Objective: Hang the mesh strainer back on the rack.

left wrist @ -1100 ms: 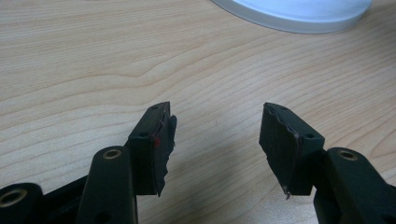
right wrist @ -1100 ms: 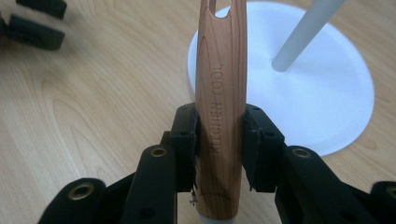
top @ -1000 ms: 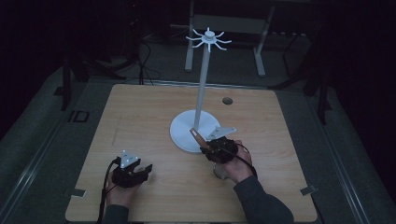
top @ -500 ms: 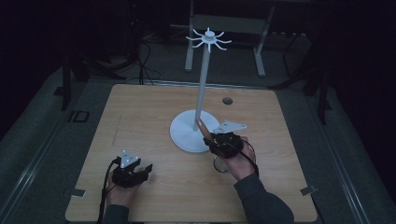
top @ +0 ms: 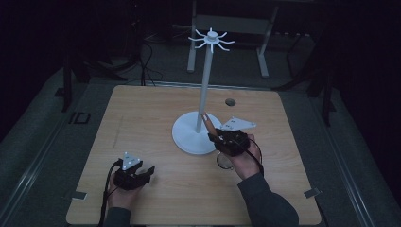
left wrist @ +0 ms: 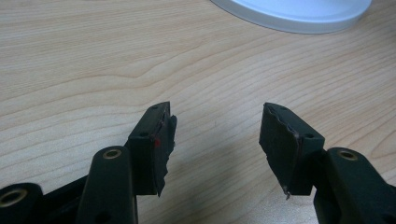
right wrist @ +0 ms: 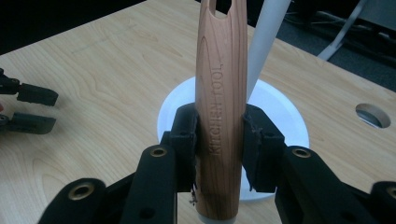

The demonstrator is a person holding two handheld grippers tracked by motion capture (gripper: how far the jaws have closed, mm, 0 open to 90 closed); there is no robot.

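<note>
My right gripper [top: 215,137] is shut on a wooden handle [top: 207,123] stamped "KITCHEN TOOL". In the right gripper view both pads [right wrist: 187,130] press the handle [right wrist: 220,93], which points up and has a slot at its top end. The tool's round, pale end [top: 224,161] shows dimly under the hand. Just behind the handle rises a white stand [top: 203,85] with a round base [top: 189,135] and a crown of hooks [top: 211,39]. My left gripper [top: 142,174] rests open at the table's near left, with bare wood between its fingers [left wrist: 156,140].
The wooden table [top: 142,123] has a round hole [top: 230,101] at the back right of the stand. The stand's base edge [left wrist: 299,9] lies ahead of the left gripper. Dark floor, cables and metal frame legs [top: 262,47] surround the table.
My right gripper has risen a little with the wooden handle and tipped it more upright, closer to the stand's pole. The left gripper has stayed put.
</note>
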